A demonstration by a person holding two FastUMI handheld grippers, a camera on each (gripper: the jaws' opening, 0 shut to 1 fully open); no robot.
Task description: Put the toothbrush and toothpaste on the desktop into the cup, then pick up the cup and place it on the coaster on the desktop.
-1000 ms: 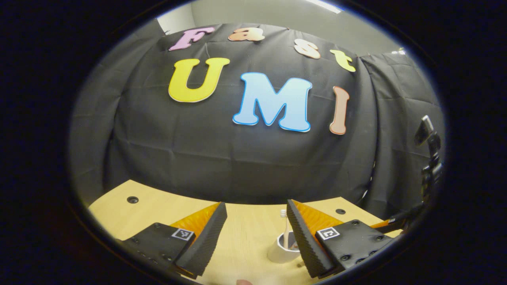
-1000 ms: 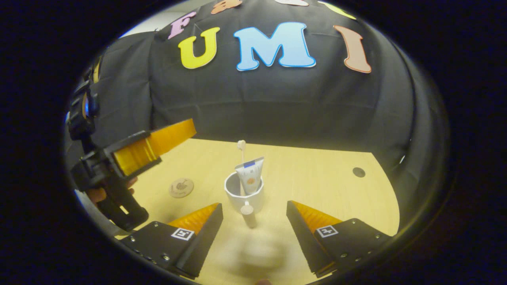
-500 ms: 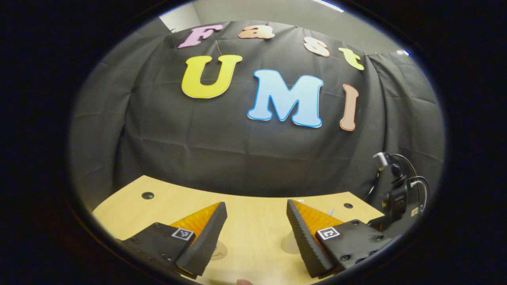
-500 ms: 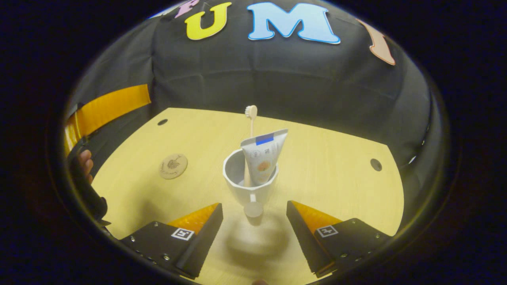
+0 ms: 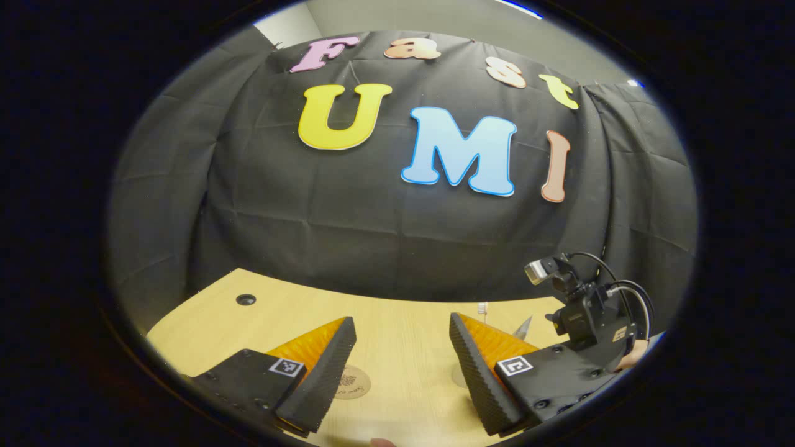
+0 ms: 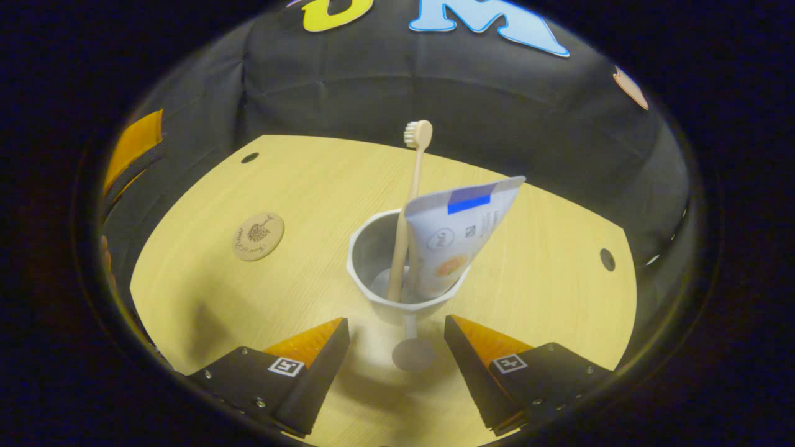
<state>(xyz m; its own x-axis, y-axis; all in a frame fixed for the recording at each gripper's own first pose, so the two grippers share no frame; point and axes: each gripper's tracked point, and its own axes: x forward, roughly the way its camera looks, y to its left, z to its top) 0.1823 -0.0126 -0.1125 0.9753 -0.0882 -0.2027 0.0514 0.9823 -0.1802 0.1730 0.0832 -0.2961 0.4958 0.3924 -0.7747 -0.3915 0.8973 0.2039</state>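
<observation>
Right gripper view: faceted cup [image 6: 372, 273], flat round coaster [image 6: 258, 236].

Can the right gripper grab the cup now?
Probably yes. The right gripper is open, the cup stands just ahead between its fingers, its handle pointing back, and nothing lies between.

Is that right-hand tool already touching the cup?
Apart. In the right gripper view, the tool stands open with bare tabletop between each finger and the cup.

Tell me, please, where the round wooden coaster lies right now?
In the right gripper view, the round wooden coaster lies flat on the desktop, left of the white cup and apart from it.
</observation>
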